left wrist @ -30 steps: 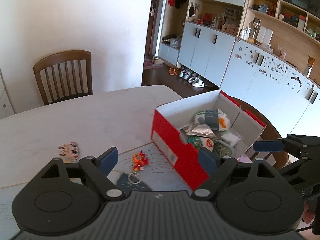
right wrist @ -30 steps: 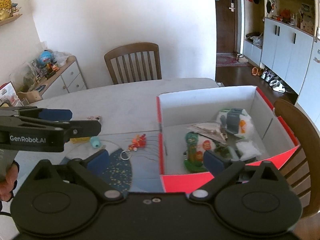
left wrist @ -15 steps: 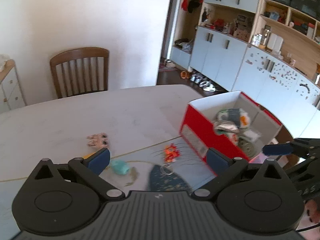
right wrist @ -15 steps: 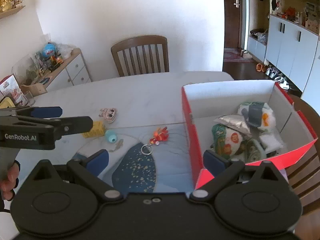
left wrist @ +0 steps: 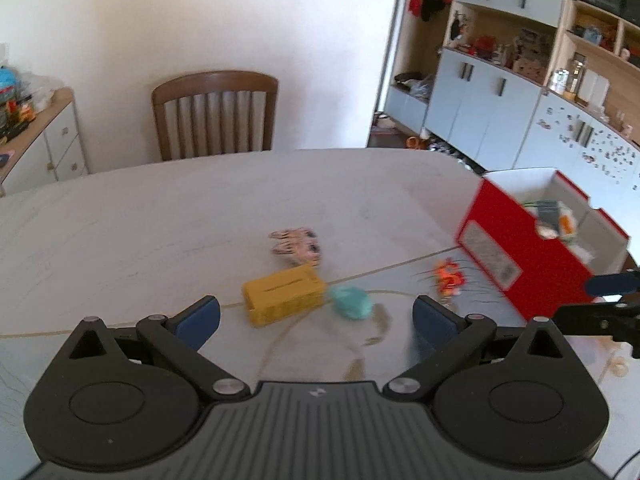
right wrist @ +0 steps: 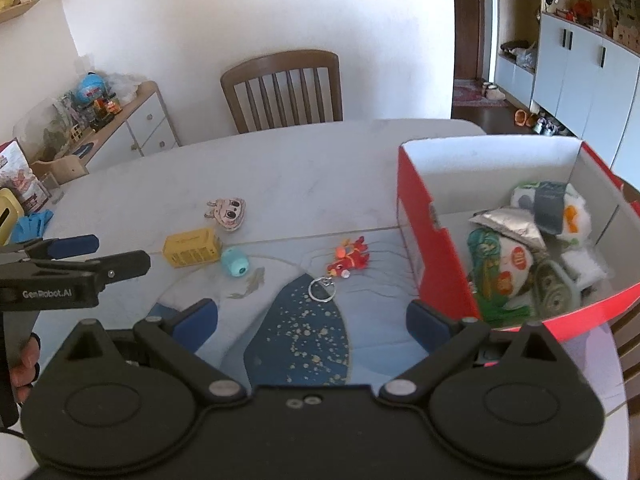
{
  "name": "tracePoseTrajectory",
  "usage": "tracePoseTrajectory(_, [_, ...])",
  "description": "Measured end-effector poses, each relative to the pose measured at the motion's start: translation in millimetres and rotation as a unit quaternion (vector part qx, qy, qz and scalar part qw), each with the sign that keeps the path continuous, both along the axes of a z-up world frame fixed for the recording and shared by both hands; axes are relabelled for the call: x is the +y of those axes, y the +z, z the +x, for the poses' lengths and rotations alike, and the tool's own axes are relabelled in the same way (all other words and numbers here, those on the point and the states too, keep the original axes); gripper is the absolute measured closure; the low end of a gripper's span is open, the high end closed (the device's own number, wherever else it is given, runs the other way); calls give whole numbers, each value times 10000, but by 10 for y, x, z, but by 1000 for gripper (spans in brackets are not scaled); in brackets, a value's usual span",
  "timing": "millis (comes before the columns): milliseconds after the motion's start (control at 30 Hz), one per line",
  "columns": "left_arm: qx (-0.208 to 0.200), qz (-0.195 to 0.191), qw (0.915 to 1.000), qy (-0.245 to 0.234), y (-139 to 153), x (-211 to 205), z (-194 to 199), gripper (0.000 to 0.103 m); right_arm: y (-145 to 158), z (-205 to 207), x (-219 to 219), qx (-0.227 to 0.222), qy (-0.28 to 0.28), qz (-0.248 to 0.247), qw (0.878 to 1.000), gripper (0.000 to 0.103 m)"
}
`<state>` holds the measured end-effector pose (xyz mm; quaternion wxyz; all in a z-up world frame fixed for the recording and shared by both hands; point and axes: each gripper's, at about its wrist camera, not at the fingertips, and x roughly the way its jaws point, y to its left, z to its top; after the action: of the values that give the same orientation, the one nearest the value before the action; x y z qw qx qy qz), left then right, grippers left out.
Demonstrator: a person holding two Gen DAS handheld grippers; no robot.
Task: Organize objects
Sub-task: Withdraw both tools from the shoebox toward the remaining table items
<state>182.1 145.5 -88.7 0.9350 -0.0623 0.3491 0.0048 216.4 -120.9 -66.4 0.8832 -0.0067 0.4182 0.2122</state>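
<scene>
A red cardboard box (right wrist: 434, 236) with white inside walls stands at the table's right and holds several soft toys and packets. Loose on the table lie a yellow toy crate (left wrist: 283, 294) (right wrist: 192, 247), a teal round toy (left wrist: 352, 301) (right wrist: 235, 262), a pink cartoon-face charm (left wrist: 296, 243) (right wrist: 227, 211) and a red keychain figure (left wrist: 449, 276) (right wrist: 347, 261) with a metal ring. My left gripper (left wrist: 316, 318) is open, empty, just short of the yellow crate and teal toy. My right gripper (right wrist: 312, 318) is open and empty above the blue mat, near the box's front corner.
A wooden chair (right wrist: 282, 90) stands behind the table (right wrist: 304, 160), another at the right behind the box. A low cabinet (right wrist: 132, 124) with toys is at the left, tall cupboards (left wrist: 500, 120) at the right. A person's hand (right wrist: 24, 364) holds the left gripper's handle.
Both grippers swung left and sank: the box slid to the right in both views. The yellow crate and teal toy came into the left wrist view. The left jaws spread slightly wider.
</scene>
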Motion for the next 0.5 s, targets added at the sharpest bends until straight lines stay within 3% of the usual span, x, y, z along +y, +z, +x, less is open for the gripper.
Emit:
tracePoseTrajectory(367, [154,-3,9999,23,-447,263,375,0,-403,313,309,57,-800,-155,9967,3])
tracePoseTrajectory(500, [239,184,9995,-98,-580,292,535,0,-555,483,365,93,-1176,-243,9927,5])
